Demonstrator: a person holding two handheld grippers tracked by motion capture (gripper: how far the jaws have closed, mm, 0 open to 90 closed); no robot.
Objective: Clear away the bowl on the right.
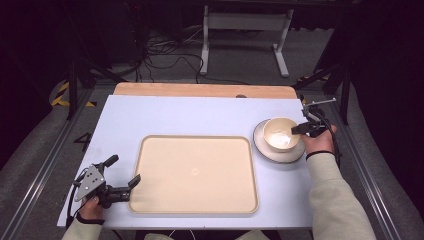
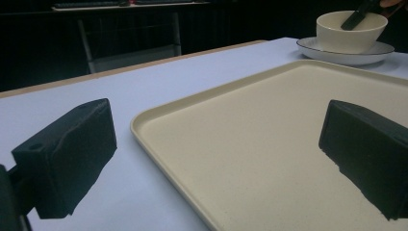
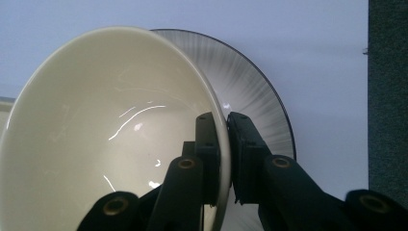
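Note:
A cream bowl (image 1: 280,133) sits on a grey ribbed plate (image 1: 263,146) with a dark rim, right of the big beige tray (image 1: 195,174). My right gripper (image 1: 300,129) is shut on the bowl's right wall, one jaw inside and one outside; in the right gripper view the bowl (image 3: 110,125) has its wall pinched between the two jaws of the gripper (image 3: 225,120), with the plate (image 3: 260,91) behind. My left gripper (image 1: 122,172) rests open at the tray's left edge, nothing between its jaws. The left gripper view shows the tray (image 2: 250,139), the bowl (image 2: 344,31) and plate (image 2: 346,55) far off.
The white tabletop (image 1: 190,115) has a wooden strip (image 1: 200,90) along its far edge. Beyond it stand a white frame's legs (image 1: 245,35) and floor cables (image 1: 165,55). Metal rails (image 1: 40,170) flank the table.

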